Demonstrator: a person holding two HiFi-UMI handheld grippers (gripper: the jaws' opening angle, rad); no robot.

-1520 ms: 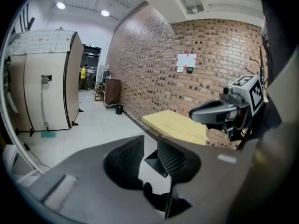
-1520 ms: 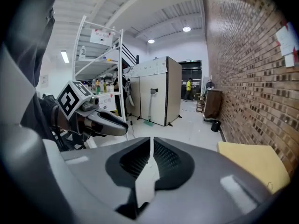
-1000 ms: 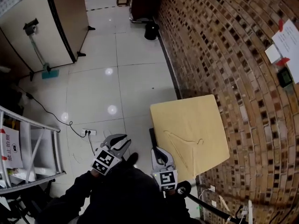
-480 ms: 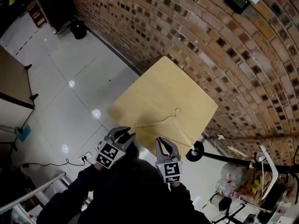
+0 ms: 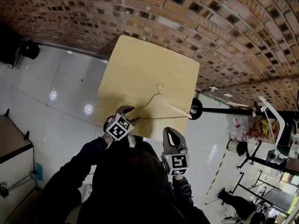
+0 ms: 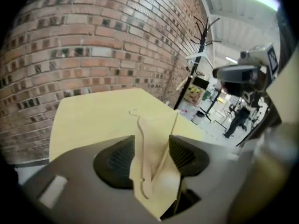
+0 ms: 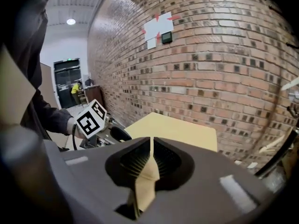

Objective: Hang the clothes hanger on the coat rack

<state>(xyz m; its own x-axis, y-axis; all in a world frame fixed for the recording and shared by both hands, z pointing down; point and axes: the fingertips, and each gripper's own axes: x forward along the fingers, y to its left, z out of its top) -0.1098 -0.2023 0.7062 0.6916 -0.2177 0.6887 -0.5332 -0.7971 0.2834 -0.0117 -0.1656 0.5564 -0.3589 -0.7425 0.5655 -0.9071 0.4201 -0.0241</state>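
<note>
A pale wooden clothes hanger (image 5: 159,95) lies flat on the light wood table (image 5: 149,59), its hook toward the brick wall. My left gripper (image 5: 127,112) is at the hanger's left end. Its jaws are opening, and the hanger (image 6: 140,143) lies between them on the table (image 6: 88,115), not pressed by the pads. My right gripper (image 5: 173,134) hovers off the table's near edge, shut with nothing in it. The black coat rack (image 6: 202,31) stands just beyond the table's right corner, its round base (image 5: 195,109) by the hanger's right end.
A brick wall (image 5: 187,17) runs behind the table. Glossy tiled floor (image 5: 60,111) lies to the left, with a black bin (image 5: 28,49) by the wall. Stands, bags and equipment (image 5: 261,134) crowd the right. The right gripper view shows the left gripper's marker cube (image 7: 91,118).
The head view has swung round toward the wall. Both grippers have come forward to the table. The left gripper has reached the hanger's left end and its jaws stand wider; the right stays shut.
</note>
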